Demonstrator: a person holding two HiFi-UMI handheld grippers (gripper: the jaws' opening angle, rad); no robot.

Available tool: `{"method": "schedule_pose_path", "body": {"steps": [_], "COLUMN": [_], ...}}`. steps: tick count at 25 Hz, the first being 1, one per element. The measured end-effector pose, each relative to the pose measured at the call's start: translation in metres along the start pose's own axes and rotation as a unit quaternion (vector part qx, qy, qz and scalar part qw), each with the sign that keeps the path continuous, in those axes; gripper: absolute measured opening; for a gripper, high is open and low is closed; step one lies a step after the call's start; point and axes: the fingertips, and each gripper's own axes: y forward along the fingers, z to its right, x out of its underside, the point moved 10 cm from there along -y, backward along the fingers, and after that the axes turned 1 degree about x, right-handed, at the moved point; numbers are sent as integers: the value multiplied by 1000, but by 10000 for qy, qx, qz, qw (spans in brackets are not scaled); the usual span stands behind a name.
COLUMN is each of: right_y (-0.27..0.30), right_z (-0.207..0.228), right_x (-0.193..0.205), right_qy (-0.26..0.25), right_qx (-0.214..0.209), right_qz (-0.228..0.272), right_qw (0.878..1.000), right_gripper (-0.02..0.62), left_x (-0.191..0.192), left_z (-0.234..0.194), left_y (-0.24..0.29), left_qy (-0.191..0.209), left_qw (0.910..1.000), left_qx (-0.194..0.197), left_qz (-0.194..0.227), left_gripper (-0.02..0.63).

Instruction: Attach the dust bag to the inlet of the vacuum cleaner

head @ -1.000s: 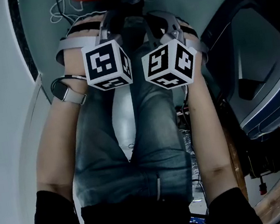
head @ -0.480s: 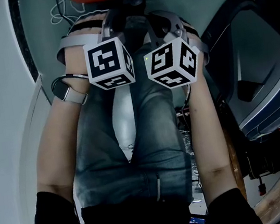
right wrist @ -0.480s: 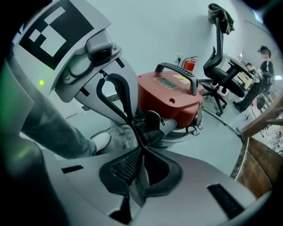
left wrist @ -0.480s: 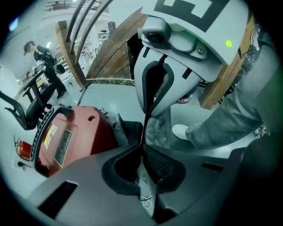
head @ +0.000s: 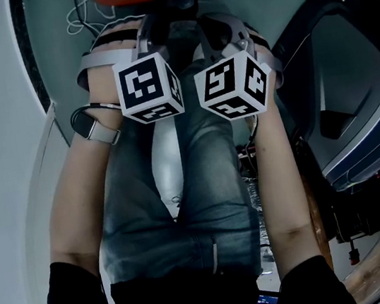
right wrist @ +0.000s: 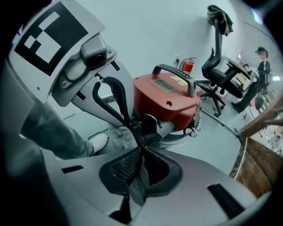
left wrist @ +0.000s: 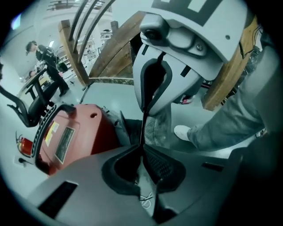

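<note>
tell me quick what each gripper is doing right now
left gripper: closed, pinching a thin edge of the dust bag
right gripper: closed, pinching the dust bag too

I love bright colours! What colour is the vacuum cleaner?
The vacuum cleaner is red; the right gripper view shows it best.

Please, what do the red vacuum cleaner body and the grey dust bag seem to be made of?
Vacuum cleaner: likely moulded plastic; red, smooth, faint sheen, rounded edges.
Dust bag: probably non-woven cloth or paper; grey, matte, mottled surface, hanging limp.
</note>
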Motion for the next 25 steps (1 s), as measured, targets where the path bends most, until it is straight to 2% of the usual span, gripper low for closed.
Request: {"method": "schedule_pose_path", "body": {"steps": [3, 8, 10, 15, 19, 22, 25], "right_y": [1, 2, 2, 4, 2, -2, -11], "right_z": [5, 3, 2, 4, 6, 10, 14], "right_x": [6, -15, -17, -14, -12, -11, -11], "right_qy": [213, -441, -550, -426, -300, -184, -27], "right_qx": [40, 55, 23, -141, -242, -269, -279], "right_qz": [-77, -269, -287, -369, -315, -226, -126], "right_qw": [9997, 9987, 9981, 9983, 9988, 9992, 9995], "right_gripper": [37, 37, 37, 38, 38, 40, 44], "left_x": [-8, 7, 10, 5, 5, 8, 11], "left_z": [-3, -2, -2, -3, -2, -6, -13], "left_y": [2, 3, 6, 6, 2, -1, -8], "left_qy": [154, -295, -379, -481, -506, -570, -780], "left_qw": [9999, 9994, 9991, 9987, 9986, 9984, 9967], "left_qx": [27, 17, 29, 163, 84, 45, 105], "left_qz": [14, 173, 169, 86, 86, 46, 192], "left_gripper": [27, 28, 28, 32, 39, 82, 130]}}
